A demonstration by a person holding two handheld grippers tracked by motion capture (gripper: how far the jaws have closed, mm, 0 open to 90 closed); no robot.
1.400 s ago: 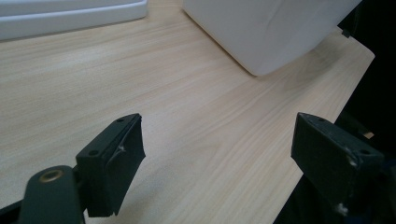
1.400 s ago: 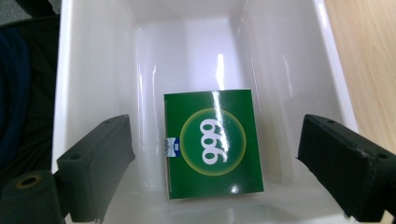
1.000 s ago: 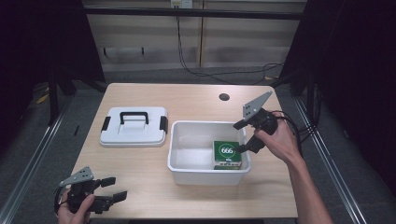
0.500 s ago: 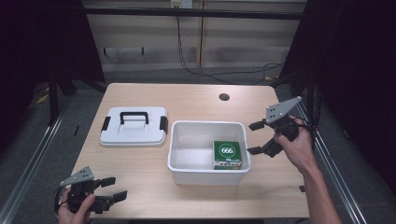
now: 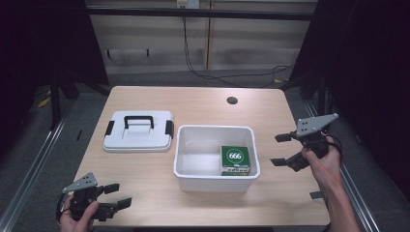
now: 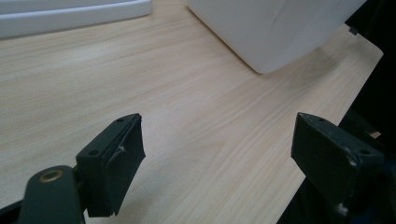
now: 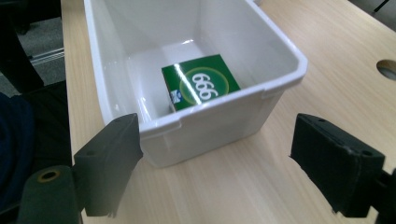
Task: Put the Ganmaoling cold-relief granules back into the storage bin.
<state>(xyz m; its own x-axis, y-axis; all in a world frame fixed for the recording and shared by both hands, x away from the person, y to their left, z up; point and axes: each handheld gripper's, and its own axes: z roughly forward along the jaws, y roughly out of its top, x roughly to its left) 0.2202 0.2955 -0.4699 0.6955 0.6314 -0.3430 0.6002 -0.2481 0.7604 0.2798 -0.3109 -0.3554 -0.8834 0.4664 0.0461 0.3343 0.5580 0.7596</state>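
A green box marked 666 (image 5: 235, 158) (image 7: 201, 84) lies in the right front corner of a white open bin (image 5: 193, 178) (image 7: 224, 119) at the table's middle. To the bin's right, past the table's right edge, my right gripper (image 5: 284, 150) (image 7: 224, 158) is open and empty, its jaws facing the bin's end wall. My left gripper (image 5: 117, 195) (image 6: 219, 158) sits low at the table's front left corner, open, with bare wood between its jaws. The bin's corner (image 6: 275, 32) shows ahead of it.
A white lid with a black handle and side clips (image 5: 138, 131) lies flat left of the bin; its edge (image 6: 70, 16) shows in the left gripper view. A round cable hole (image 5: 232, 100) (image 7: 387, 67) sits at the table's back right. Dark floor surrounds the table.
My right gripper has drawn back out of the bin and moved right and toward the front, leaving the green box inside. The left gripper has stayed put.
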